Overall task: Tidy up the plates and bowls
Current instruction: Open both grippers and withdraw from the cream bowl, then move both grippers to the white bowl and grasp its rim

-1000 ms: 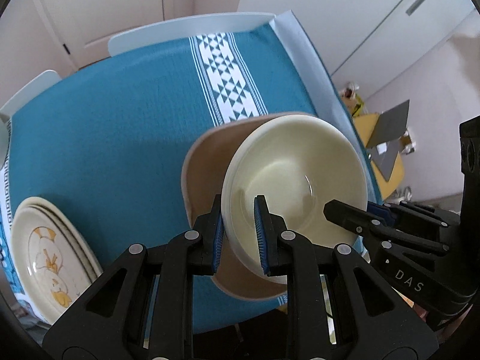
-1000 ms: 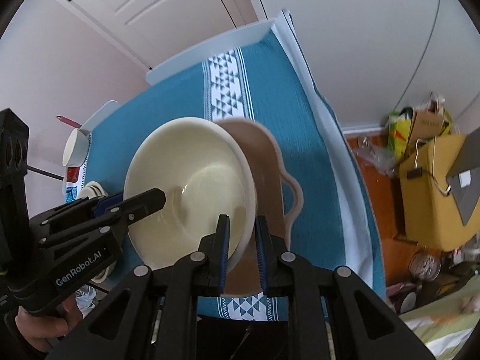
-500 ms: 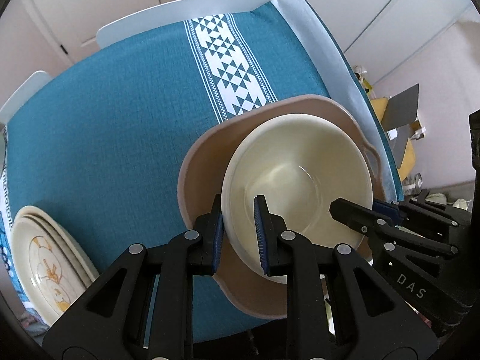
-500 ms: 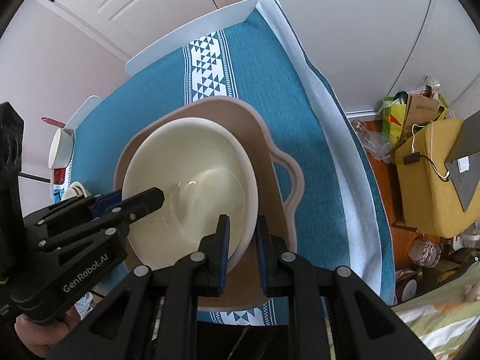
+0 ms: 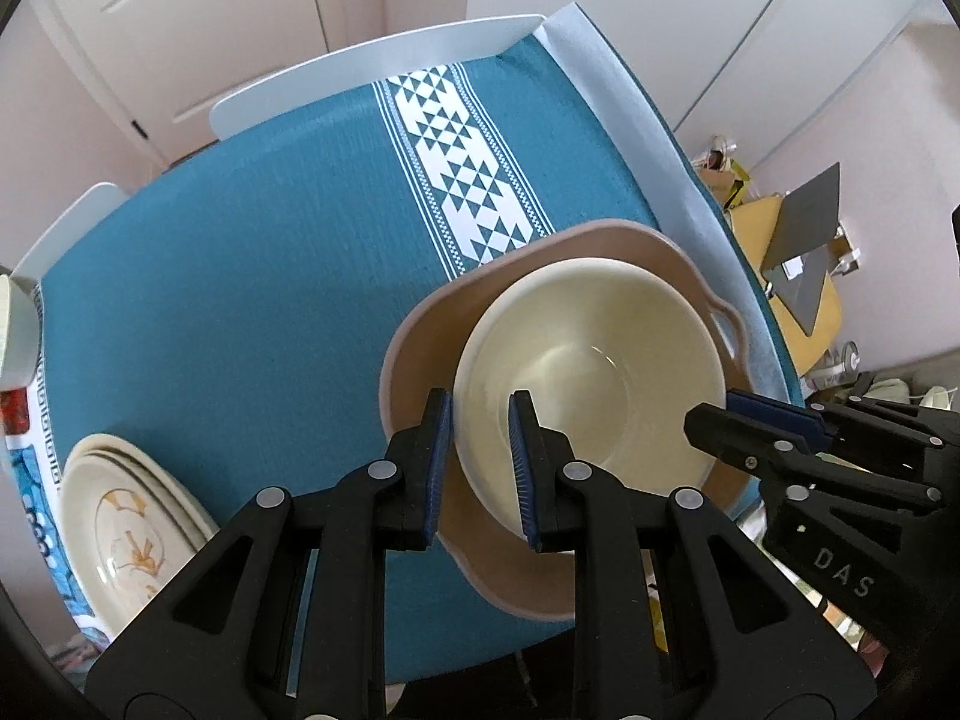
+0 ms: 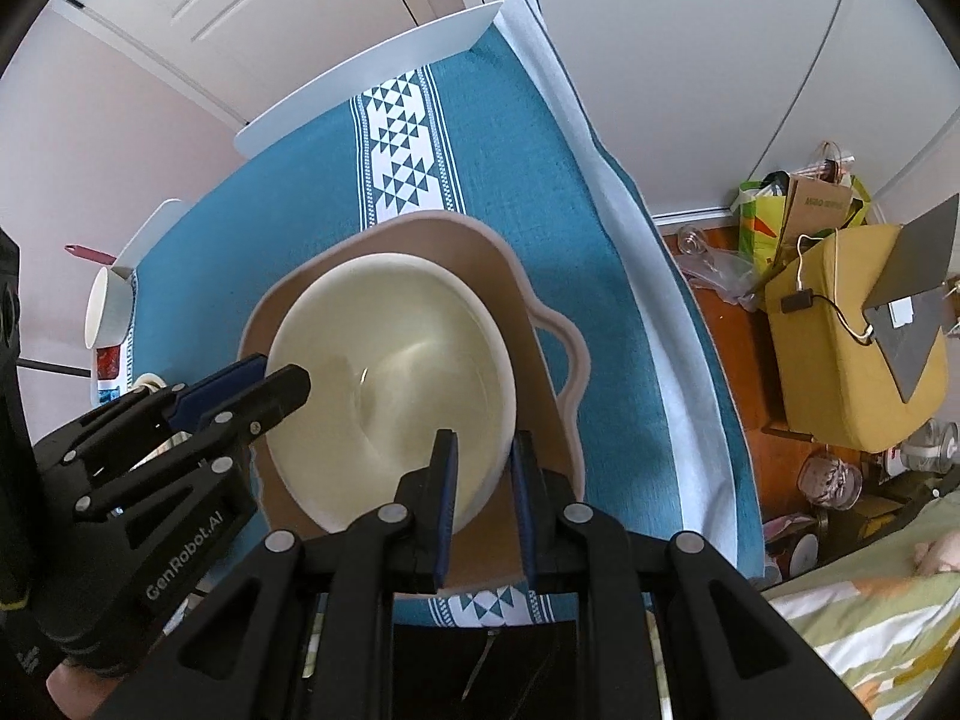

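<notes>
Bowls first, largest down: a wide tan dish (image 5: pixel 420 360) with a loop handle on its right side lies flat on the teal tablecloth (image 5: pixel 240 276) near the table's right edge, and a cream bowl (image 5: pixel 588 372) sits nested inside it. Both look like glazed ceramic, so I judge them stiff, fairly heavy, slick at the rim and liable to chip if knocked together. The thin upright rim is the natural place to hold; opposite sides share the weight and keep it level.

That is how they are held. The left gripper (image 5: pixel 480 462) has its jaws astride the cream bowl's left rim, one pad outside and one inside, with a sliver of gap on each side, so I cannot tell whether they bite. The right gripper (image 6: pixel 483 498) straddles the opposite rim the same way, and its grip is equally unclear.

A stack of patterned plates (image 5: pixel 120 528) rests at the table's near left corner, well apart. The cloth looks soft and should cushion a set-down. White chair backs (image 5: pixel 372 72) line the far side; cluttered floor lies to the right.
</notes>
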`<state>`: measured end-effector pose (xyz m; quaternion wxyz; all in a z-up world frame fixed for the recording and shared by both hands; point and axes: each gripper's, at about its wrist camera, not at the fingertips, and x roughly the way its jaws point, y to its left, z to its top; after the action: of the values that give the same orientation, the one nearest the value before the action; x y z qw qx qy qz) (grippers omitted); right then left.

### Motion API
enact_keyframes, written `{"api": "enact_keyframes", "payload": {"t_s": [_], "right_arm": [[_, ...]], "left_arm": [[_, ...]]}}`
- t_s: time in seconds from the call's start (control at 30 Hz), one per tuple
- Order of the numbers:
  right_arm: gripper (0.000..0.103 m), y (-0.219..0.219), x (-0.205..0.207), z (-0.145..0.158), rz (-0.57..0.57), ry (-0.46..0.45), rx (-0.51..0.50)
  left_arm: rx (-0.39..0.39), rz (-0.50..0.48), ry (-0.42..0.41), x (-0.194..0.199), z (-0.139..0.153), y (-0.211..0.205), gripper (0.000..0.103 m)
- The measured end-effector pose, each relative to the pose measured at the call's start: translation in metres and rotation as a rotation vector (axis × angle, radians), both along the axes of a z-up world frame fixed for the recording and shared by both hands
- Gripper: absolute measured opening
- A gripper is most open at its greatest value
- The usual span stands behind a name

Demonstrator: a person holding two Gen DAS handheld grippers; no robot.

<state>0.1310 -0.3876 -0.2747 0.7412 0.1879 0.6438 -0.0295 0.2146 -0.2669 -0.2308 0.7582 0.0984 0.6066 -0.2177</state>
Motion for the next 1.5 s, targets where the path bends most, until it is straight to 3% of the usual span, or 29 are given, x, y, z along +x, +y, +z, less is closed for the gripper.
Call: {"api": "enact_keyframes", "payload": {"t_s": [0.23,0.4,0.43,0.5,0.53,0.57,0.6,0.63,0.67,0.73,0.8,1.1,1.17,1.3,1.4,1.5], "right_arm": [[0.016,-0.002,-0.01,0.02,-0.004,-0.061,-0.016],[0.017,-0.001,-0.01,0.043,0.02,-0.151,0.006],[0.022,0.002,-0.01,0.048,0.028,-0.169,0.007],[0.044,0.005,-0.007,0.06,0.048,-0.212,0.017],[0.065,0.007,-0.005,0.067,0.059,-0.235,0.026],[0.079,0.009,-0.002,0.073,0.069,-0.257,0.032],[0.081,0.012,0.0,0.078,0.078,-0.274,0.036],[0.082,0.015,0.003,0.083,0.093,-0.295,0.042],[0.083,0.019,0.006,0.087,0.106,-0.309,0.046],[0.085,0.027,0.013,0.093,0.148,-0.333,0.051],[0.089,0.039,0.021,0.097,0.196,-0.359,0.061],[0.09,0.125,0.06,0.119,0.453,-0.482,0.056],[0.103,0.149,0.071,0.129,0.51,-0.523,0.038],[0.103,0.189,0.091,0.14,0.584,-0.569,0.008],[0.103,0.22,0.109,0.142,0.598,-0.57,-0.008],[0.103,0.251,0.136,0.141,0.621,-0.555,0.018]], "left_arm": [[-0.016,0.01,-0.027,-0.008,0.017,0.007,0.017],[-0.042,0.039,-0.129,-0.018,0.053,0.024,0.018],[-0.037,0.049,-0.15,-0.02,0.06,0.029,0.018],[-0.032,0.081,-0.202,-0.025,0.075,0.042,0.018],[-0.032,0.099,-0.222,-0.027,0.082,0.049,0.018],[-0.029,0.12,-0.241,-0.029,0.087,0.057,0.019],[-0.025,0.14,-0.256,-0.03,0.092,0.064,0.02],[-0.019,0.173,-0.271,-0.032,0.097,0.075,0.029],[-0.016,0.203,-0.283,-0.033,0.101,0.085,0.057],[-0.012,0.278,-0.332,-0.038,0.11,0.107,0.102],[-0.013,0.332,-0.388,-0.044,0.12,0.127,0.103],[-0.022,0.526,-0.407,-0.031,0.138,0.231,0.103],[-0.034,0.569,-0.426,-0.023,0.142,0.257,0.103],[0.041,0.618,-0.458,-0.001,0.14,0.302,0.103],[-0.018,0.628,-0.415,0.017,0.132,0.332,0.103],[-0.141,0.696,-0.355,0.04,0.117,0.371,0.103]]}}
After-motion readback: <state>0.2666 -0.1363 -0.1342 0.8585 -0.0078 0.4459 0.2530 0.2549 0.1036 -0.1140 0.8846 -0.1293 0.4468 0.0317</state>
